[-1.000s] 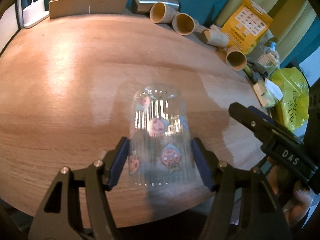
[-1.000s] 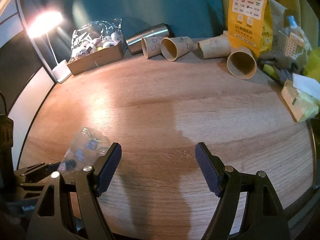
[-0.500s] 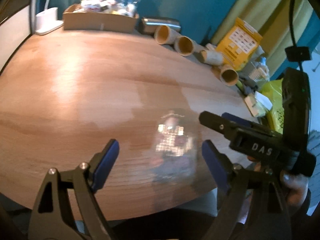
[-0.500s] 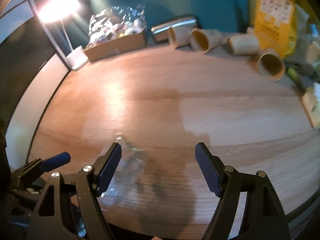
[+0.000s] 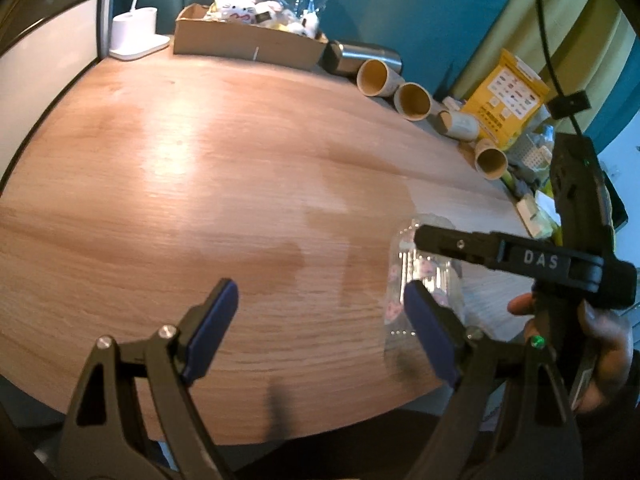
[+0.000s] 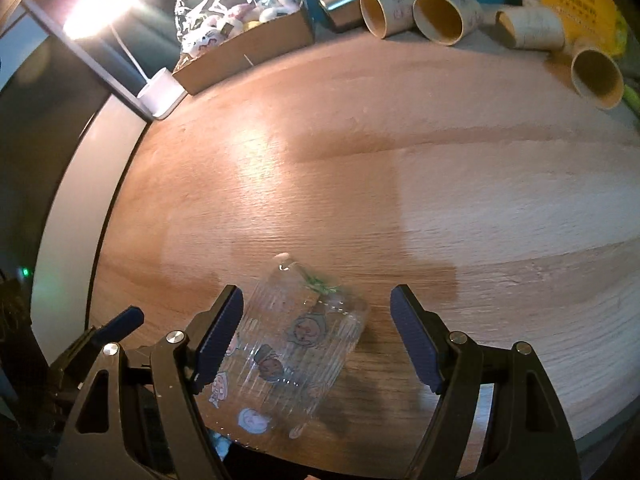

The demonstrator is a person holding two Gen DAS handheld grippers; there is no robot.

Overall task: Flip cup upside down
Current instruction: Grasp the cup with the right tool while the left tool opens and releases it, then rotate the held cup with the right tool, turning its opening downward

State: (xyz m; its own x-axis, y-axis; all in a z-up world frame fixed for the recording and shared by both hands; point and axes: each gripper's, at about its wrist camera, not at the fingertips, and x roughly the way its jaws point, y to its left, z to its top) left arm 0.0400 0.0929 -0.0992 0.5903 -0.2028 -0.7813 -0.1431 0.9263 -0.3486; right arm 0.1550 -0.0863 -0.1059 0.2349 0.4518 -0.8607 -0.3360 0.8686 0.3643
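Note:
A clear ribbed plastic cup (image 5: 424, 276) with cartoon stickers stands upside down near the table's front edge. In the left wrist view it is behind my left gripper's right finger and partly hidden by the right gripper's finger. My left gripper (image 5: 320, 332) is open and empty, with the cup off to its right. In the right wrist view the cup (image 6: 292, 344) sits between the open jaws of my right gripper (image 6: 318, 344), close to the left finger; the frames do not show any touch.
The round wooden table (image 6: 400, 180) has things along its back edge: a cardboard box of wrapped toys (image 5: 248, 40), a steel flask (image 5: 364, 56), several paper cups lying on their sides (image 6: 436, 18), a yellow packet (image 5: 506, 100) and a white lamp base (image 5: 134, 38).
My left gripper let go of the upside-down cup, opened wide and drew back to the left. My right gripper moved in left until the cup stands between its jaws.

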